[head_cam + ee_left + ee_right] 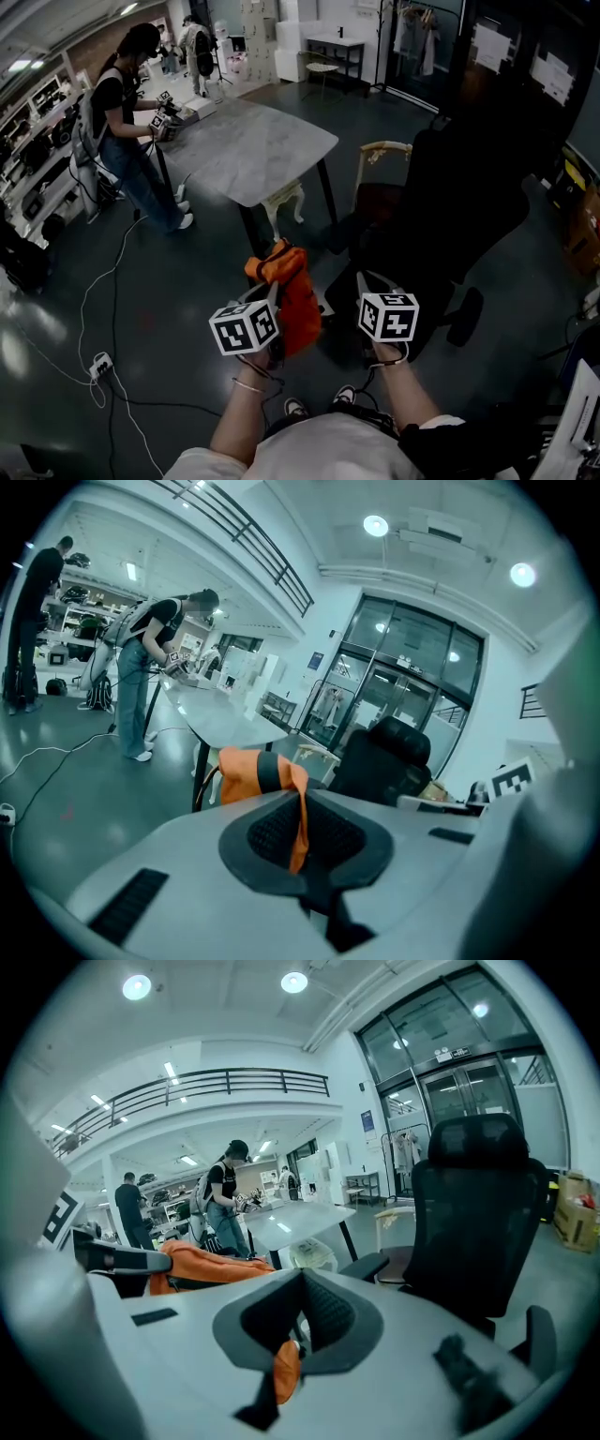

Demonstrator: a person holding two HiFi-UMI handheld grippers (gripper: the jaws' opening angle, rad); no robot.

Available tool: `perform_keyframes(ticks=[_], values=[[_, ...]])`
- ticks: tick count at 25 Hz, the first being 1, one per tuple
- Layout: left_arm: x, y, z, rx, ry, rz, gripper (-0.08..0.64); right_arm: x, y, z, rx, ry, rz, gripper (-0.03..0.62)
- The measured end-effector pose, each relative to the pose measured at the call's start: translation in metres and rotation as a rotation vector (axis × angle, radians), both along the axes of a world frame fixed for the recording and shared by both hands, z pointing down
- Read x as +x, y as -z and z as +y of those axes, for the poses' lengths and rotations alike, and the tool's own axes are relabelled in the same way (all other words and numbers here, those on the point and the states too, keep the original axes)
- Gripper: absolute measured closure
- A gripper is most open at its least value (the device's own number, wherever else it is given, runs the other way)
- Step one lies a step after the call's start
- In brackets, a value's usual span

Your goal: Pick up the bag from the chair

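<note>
In the head view an orange bag [292, 292] with a dark band hangs in the air between my two grippers, in front of the black office chair [450, 216]. My left gripper [274, 298] is at the bag's left side. In the left gripper view its jaws [301, 803] are shut on an orange strap [300, 832], with the bag [251, 772] bunched just beyond them. My right gripper [367, 283] is beside the bag on the right. Its jaws [302, 1283] are shut, with an orange bit of the bag [286, 1369] pinched low between them; the bag's body [202, 1265] shows to the left.
A grey marble-top table [248, 150] stands ahead at the left, and a person [127, 122] with grippers works at its far side. A cream chair [380, 173] stands behind the black one. A cable and a power strip [100, 364] lie on the dark floor at the left.
</note>
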State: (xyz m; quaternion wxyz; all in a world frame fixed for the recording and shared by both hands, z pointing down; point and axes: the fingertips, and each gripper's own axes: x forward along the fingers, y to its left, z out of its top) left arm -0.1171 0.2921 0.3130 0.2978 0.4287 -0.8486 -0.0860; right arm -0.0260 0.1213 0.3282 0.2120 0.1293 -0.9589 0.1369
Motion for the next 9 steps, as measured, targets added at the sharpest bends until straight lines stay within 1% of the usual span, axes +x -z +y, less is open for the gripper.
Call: perform_keyframes(ticks=[9], values=[[0.003, -0.0043, -0.0012, -0.01, 0.003, 0.007, 0.535, 0.0011, -0.0002, -0.0022, 0.014, 0.012, 0.002, 0.56]])
